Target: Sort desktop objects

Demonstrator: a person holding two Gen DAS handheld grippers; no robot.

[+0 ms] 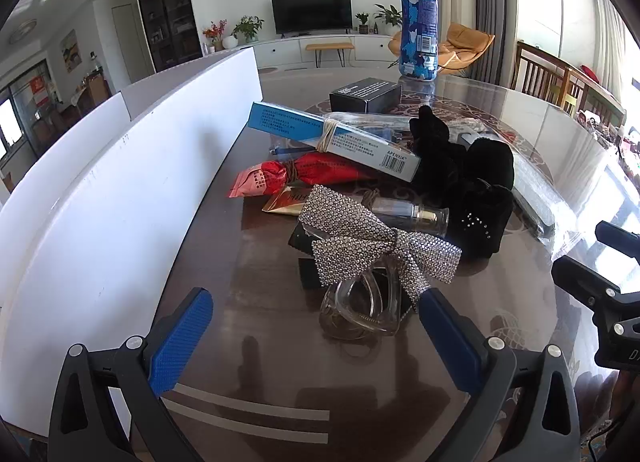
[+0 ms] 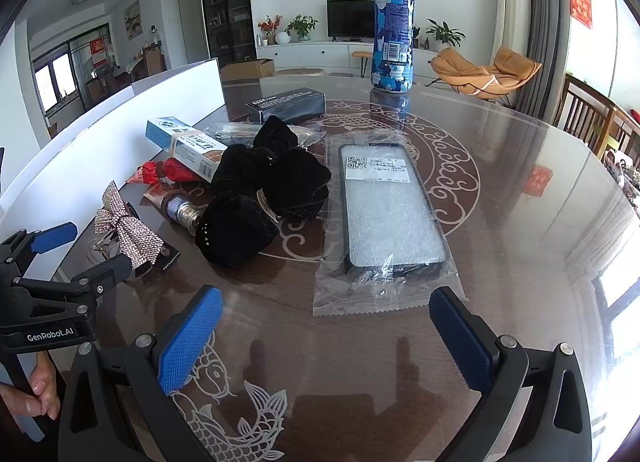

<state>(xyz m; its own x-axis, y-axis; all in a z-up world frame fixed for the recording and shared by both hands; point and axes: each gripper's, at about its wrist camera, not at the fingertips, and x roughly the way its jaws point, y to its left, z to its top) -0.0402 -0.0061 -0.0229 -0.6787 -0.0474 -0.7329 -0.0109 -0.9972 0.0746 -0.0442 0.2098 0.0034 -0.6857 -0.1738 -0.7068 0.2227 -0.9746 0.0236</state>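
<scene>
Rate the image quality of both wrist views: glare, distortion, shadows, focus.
Left wrist view: strong fisheye bending of the white board, dark vignette in the corners, window glare washing out the right side of the table, rhinestone bow sharp. Right wrist view: same barrel distortion, glare on the glossy tabletop at right and on the phone case's plastic bag, soft shadows of the right gripper fingers below it.

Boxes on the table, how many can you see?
2: a black box at the far side before the bottle, and a light blue box resting on the red packet. Clutter may hide others.
</scene>
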